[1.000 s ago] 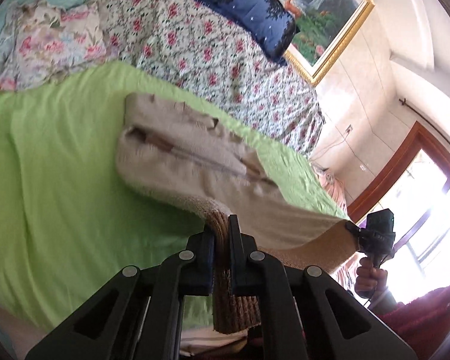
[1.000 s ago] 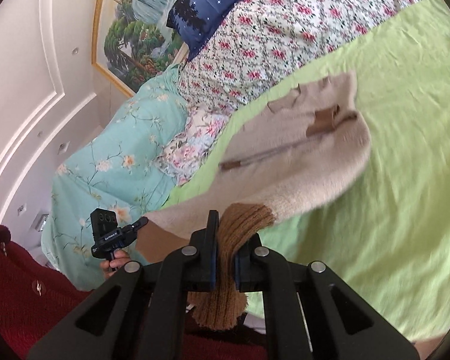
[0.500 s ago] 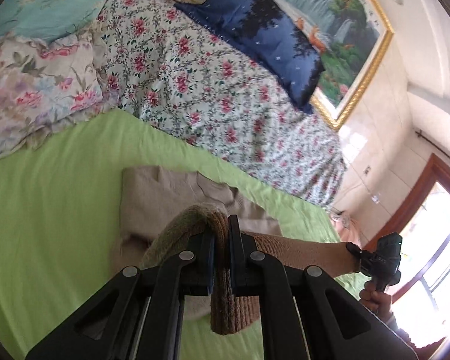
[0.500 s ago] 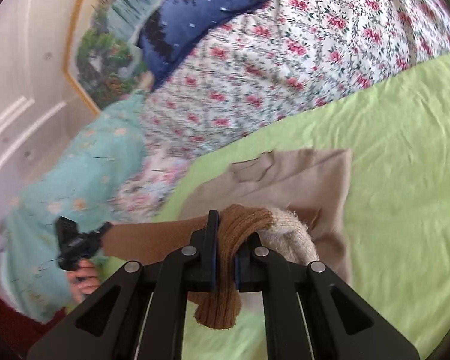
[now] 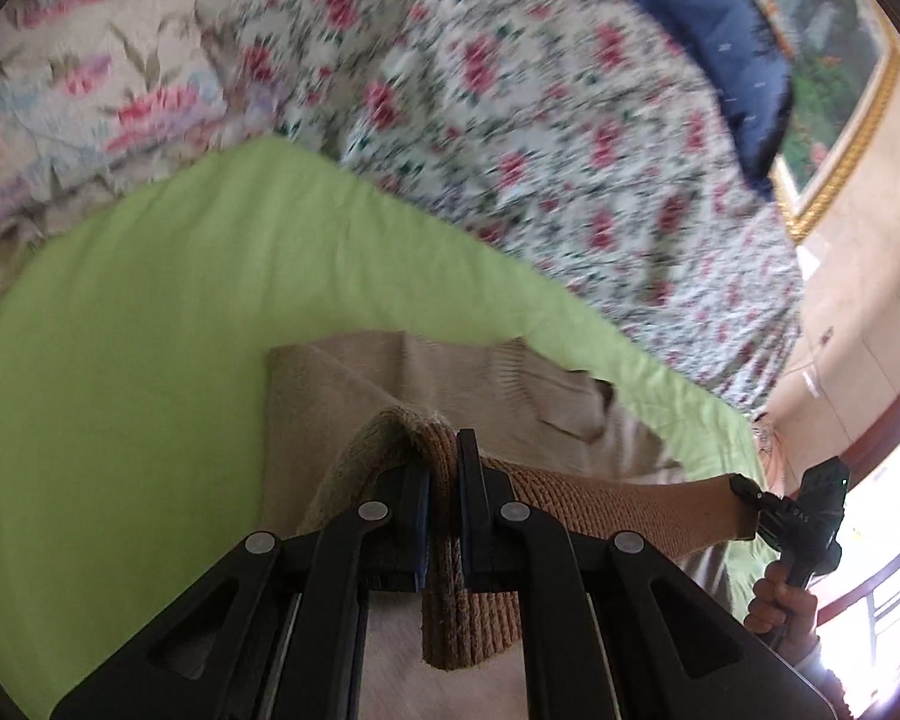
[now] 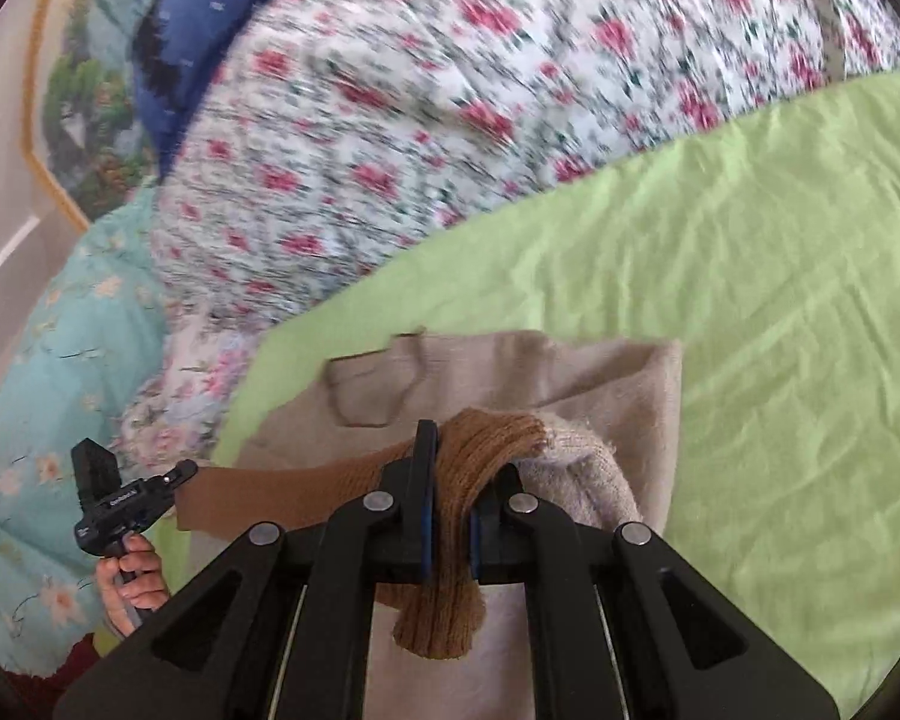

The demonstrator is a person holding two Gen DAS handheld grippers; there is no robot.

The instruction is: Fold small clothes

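You are pinching the brown ribbed hem of the beige sweater (image 5: pixel 354 396) in both the left gripper (image 5: pixel 444 468) and the right gripper (image 6: pixel 450 450), carrying it toward the far collar over the green sheet (image 6: pixel 780 300); the fold is looking half done, with laying down and smoothing remaining
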